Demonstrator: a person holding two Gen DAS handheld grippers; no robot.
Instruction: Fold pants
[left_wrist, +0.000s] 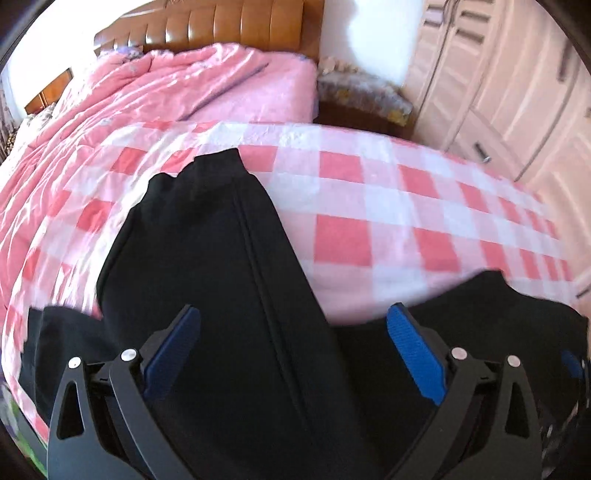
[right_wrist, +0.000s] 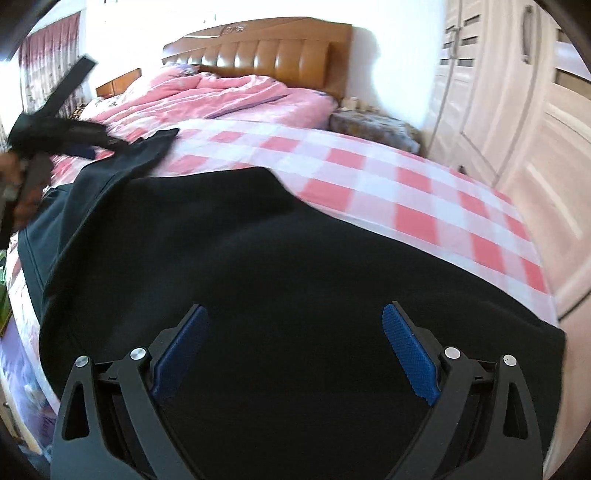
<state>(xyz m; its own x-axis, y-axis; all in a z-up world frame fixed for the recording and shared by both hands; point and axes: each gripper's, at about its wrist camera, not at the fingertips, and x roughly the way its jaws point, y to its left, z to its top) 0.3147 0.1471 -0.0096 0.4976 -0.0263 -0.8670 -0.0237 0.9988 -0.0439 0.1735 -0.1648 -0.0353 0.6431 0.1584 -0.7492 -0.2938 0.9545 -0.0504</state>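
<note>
Black pants (left_wrist: 221, 258) lie spread on a pink-and-white checked sheet (left_wrist: 369, 206) on the bed. In the left wrist view one leg runs away from me toward the headboard, and another part lies at the lower right. My left gripper (left_wrist: 293, 314) is open over the pants, its blue pads wide apart with nothing between them. In the right wrist view the pants (right_wrist: 277, 277) fill the foreground. My right gripper (right_wrist: 295, 314) is open above the cloth. The left gripper (right_wrist: 55, 122) shows at the far left of that view, above a pant leg.
A crumpled pink quilt (left_wrist: 147, 92) lies at the head of the bed against a brown padded headboard (left_wrist: 229, 26). A nightstand with a patterned cover (left_wrist: 362, 96) stands right of the bed. White wardrobe doors (left_wrist: 517, 92) line the right wall.
</note>
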